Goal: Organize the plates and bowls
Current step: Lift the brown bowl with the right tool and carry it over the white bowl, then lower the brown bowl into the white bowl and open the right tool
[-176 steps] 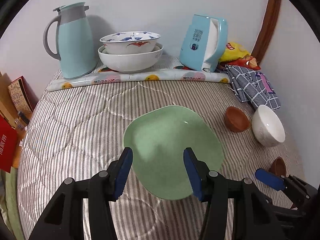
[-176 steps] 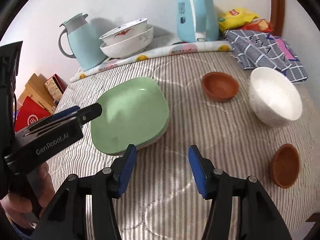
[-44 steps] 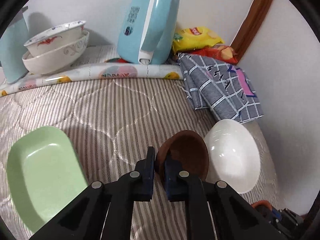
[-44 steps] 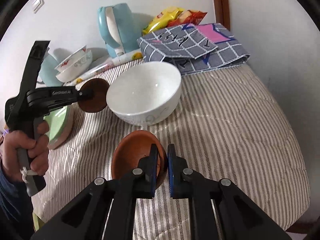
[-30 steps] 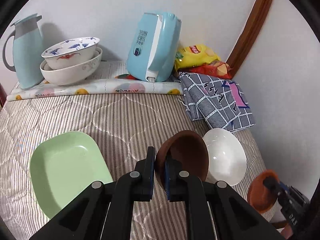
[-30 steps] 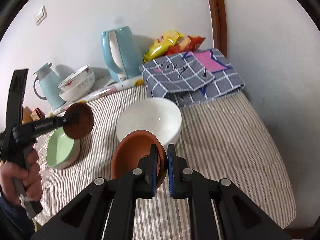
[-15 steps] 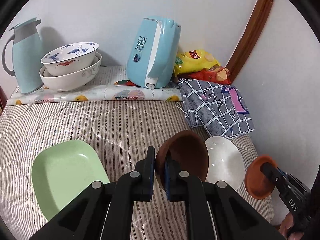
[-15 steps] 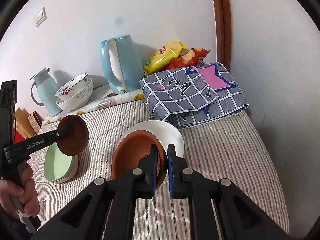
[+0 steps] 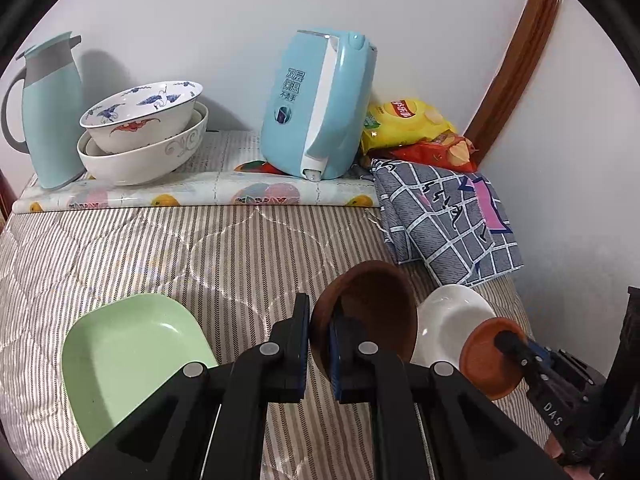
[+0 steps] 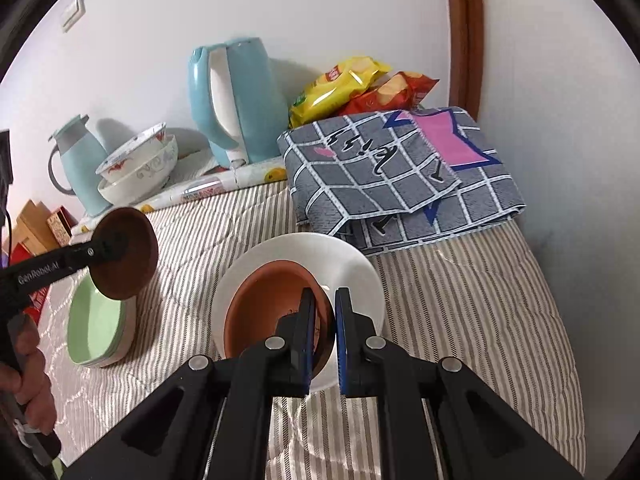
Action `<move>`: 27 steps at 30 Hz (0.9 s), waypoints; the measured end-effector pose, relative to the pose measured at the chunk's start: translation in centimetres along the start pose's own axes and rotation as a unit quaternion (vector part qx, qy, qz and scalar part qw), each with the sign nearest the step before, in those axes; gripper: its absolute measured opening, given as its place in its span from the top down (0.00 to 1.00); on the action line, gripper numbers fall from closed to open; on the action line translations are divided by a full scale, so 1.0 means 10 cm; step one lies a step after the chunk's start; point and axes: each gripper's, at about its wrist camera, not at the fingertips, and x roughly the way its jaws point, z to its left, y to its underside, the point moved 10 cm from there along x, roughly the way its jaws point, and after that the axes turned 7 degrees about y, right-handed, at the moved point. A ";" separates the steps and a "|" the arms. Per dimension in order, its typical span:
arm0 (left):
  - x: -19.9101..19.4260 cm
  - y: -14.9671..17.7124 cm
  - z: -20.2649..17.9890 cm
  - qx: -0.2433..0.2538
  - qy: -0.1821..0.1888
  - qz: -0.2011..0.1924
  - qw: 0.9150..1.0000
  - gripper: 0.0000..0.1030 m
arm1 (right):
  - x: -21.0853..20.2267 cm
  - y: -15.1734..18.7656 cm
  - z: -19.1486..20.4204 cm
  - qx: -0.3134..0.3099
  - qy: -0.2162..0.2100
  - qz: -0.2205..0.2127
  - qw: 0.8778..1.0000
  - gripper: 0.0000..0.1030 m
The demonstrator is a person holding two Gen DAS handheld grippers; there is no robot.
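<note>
My left gripper [image 9: 320, 320] is shut on the rim of a dark brown bowl [image 9: 372, 308] and holds it in the air above the striped bed; it also shows in the right wrist view [image 10: 128, 252]. My right gripper [image 10: 322, 312] is shut on the rim of a terracotta bowl [image 10: 272, 304] and holds it over the white bowl [image 10: 344, 256]. The terracotta bowl [image 9: 486, 356] and white bowl [image 9: 452, 316] also show in the left wrist view. Stacked green plates [image 9: 128, 356] lie at the left, also seen in the right wrist view [image 10: 96, 324].
Against the wall stand a teal thermos jug [image 9: 48, 108], two stacked patterned bowls [image 9: 144, 136] and a blue kettle [image 9: 320, 108] on a rolled printed mat [image 9: 192, 196]. Snack bags [image 9: 412, 124] and a folded checked cloth [image 9: 448, 216] lie at the right, beside the wall.
Both grippers took a small brown bowl from the bed and lifted it. My right gripper has carried the terracotta bowl over the white bowl and lowered it closer.
</note>
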 end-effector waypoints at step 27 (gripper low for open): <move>0.17 -0.06 0.11 -0.002 -0.001 0.006 1.000 0.91 | 0.46 0.04 0.15 -0.038 0.022 0.039 0.998 0.91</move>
